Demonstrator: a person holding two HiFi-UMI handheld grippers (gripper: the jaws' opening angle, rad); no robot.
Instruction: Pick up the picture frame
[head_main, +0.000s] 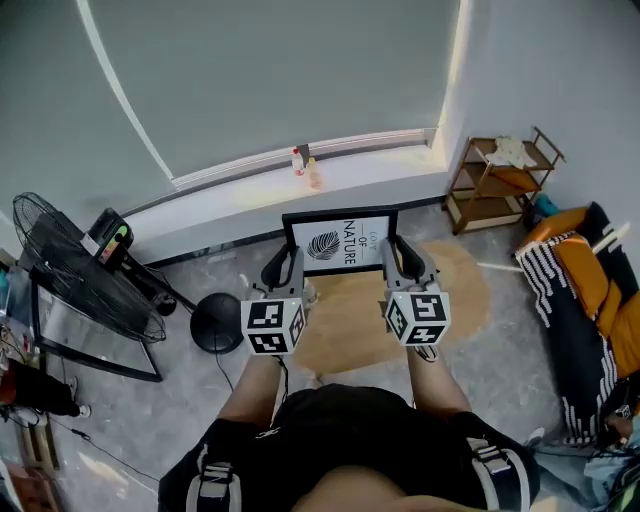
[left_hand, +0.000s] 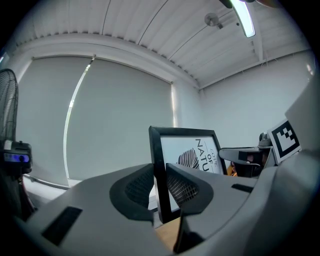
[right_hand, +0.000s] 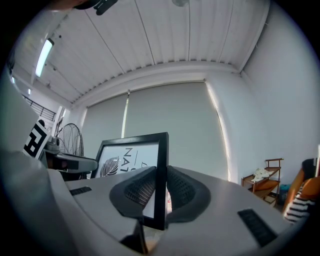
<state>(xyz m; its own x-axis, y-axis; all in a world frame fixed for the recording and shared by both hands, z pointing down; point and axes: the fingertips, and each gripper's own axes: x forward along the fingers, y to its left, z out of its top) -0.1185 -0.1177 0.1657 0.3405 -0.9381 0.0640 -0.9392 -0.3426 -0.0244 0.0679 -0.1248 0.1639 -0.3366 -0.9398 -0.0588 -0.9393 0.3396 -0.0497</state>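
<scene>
A black picture frame (head_main: 340, 240) with a white print of a leaf and lettering is held up in the air between both grippers, above a round wooden table (head_main: 460, 290). My left gripper (head_main: 291, 268) is shut on the frame's left edge (left_hand: 159, 175), which stands pinched between the two ribbed pads. At the opposite side, the right gripper (head_main: 393, 258) is shut on the frame's right edge (right_hand: 161, 180). The frame stands upright and faces me. Each gripper view shows the other gripper across the frame.
A black floor fan (head_main: 75, 275) stands at the left, with a round black base (head_main: 217, 322) near it. A wooden shelf rack (head_main: 495, 180) is at the right by the wall. A striped orange and black cloth (head_main: 580, 290) lies far right. Small bottles (head_main: 304, 165) sit on the window ledge.
</scene>
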